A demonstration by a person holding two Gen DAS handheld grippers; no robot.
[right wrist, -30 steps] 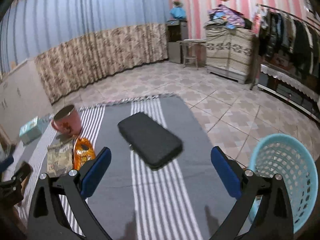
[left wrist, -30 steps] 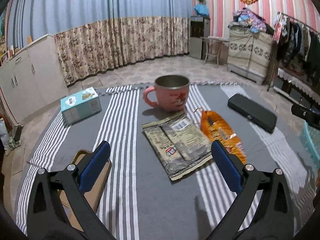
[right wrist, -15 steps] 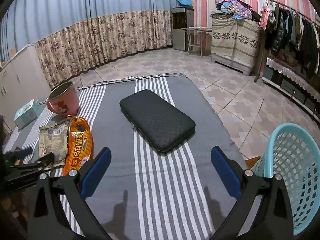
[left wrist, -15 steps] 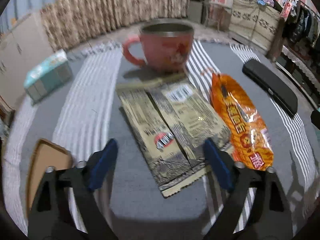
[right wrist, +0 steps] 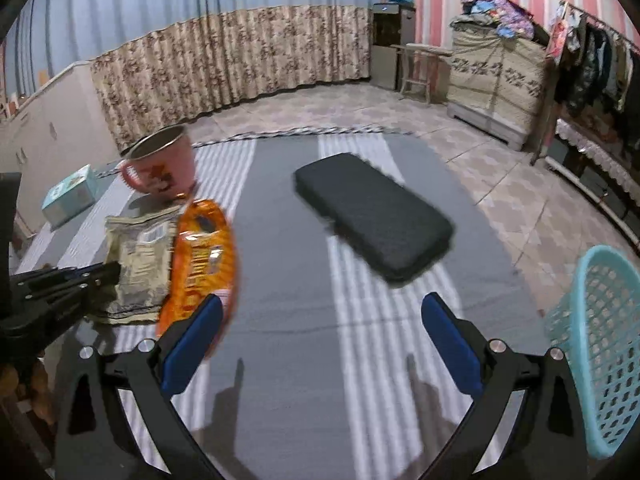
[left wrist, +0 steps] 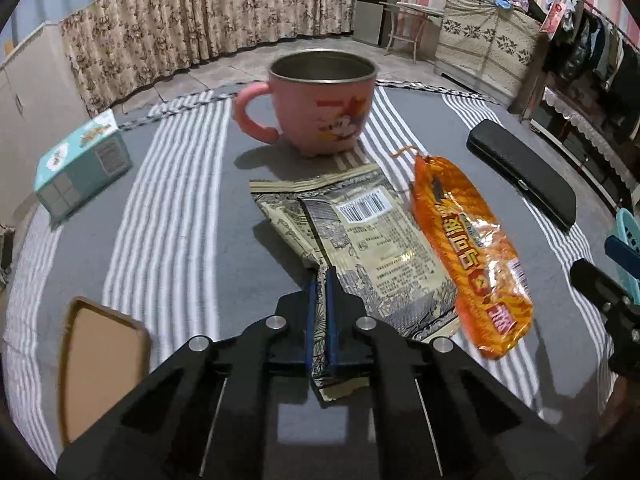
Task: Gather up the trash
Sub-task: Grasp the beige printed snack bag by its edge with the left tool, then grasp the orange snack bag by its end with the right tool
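A flat beige printed wrapper (left wrist: 372, 240) lies on the grey striped tablecloth in front of a pink mug (left wrist: 324, 108). My left gripper (left wrist: 320, 280) is shut on the wrapper's near edge. An orange snack wrapper (left wrist: 468, 248) lies just right of it. In the right wrist view the beige wrapper (right wrist: 140, 264) and orange wrapper (right wrist: 200, 256) are at the left, with the left gripper (right wrist: 100, 274) clamped on the beige one. My right gripper (right wrist: 320, 320) is open and empty above bare cloth. A light blue mesh basket (right wrist: 600, 336) stands at the right edge.
A black case (left wrist: 520, 172) lies at the right of the table, also in the right wrist view (right wrist: 372, 216). A teal tissue box (left wrist: 80, 164) sits at the left. A brown flat object (left wrist: 96, 364) lies near the left front edge.
My left gripper moved forward and down to the beige wrapper and closed on its near edge. My right gripper shifted left toward the orange wrapper and stayed open.
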